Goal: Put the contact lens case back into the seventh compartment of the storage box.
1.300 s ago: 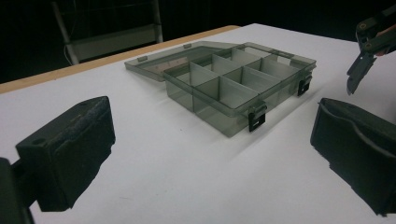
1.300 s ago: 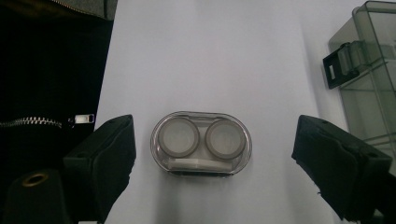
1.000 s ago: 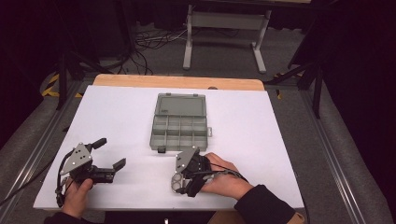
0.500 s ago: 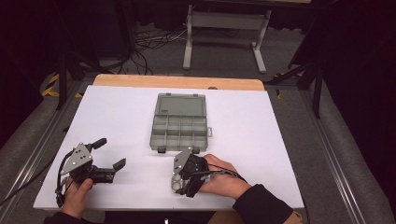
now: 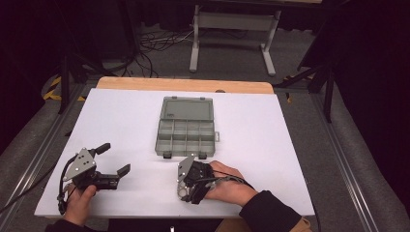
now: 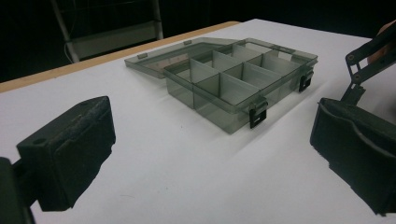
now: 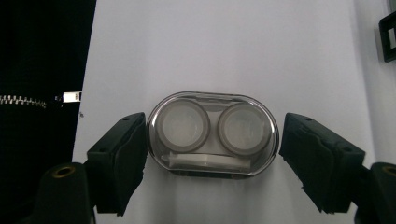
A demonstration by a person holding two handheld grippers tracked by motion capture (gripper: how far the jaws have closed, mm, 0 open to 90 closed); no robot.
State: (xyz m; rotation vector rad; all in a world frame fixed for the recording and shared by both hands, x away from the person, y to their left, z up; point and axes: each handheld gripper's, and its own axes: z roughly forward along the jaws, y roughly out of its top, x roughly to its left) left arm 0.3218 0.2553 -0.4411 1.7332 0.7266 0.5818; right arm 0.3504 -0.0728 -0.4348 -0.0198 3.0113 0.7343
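Right gripper view shows the right gripper (image 7: pixel 212 154) open, its two black jaws standing on either side of a small oval contact lens case (image 7: pixel 212 135) that lies flat on the white surface (image 7: pixel 224 46). One jaw is touching or almost touching one rounded end of the case, while the other jaw has a clear gap to the far end. The step in hand, as I judge it, is to take hold of this case. To do it well, the gripper should first be shifted a little so the case sits in the middle between the jaws, and then closed slowly on the two short ends, low near the surface, because the shell looks smooth and could slip out or tilt. In the high view the right gripper (image 5: pixel 189 180) is at the near edge of the surface, just in front of the open compartment box (image 5: pixel 185 129), whose lid lies back and whose compartments look empty. The left gripper (image 5: pixel 109 163) rests at the near left, also open and holding nothing, well apart from the box. The left gripper view looks across the surface to the box (image 6: pixel 233 79), probably the place for the case.
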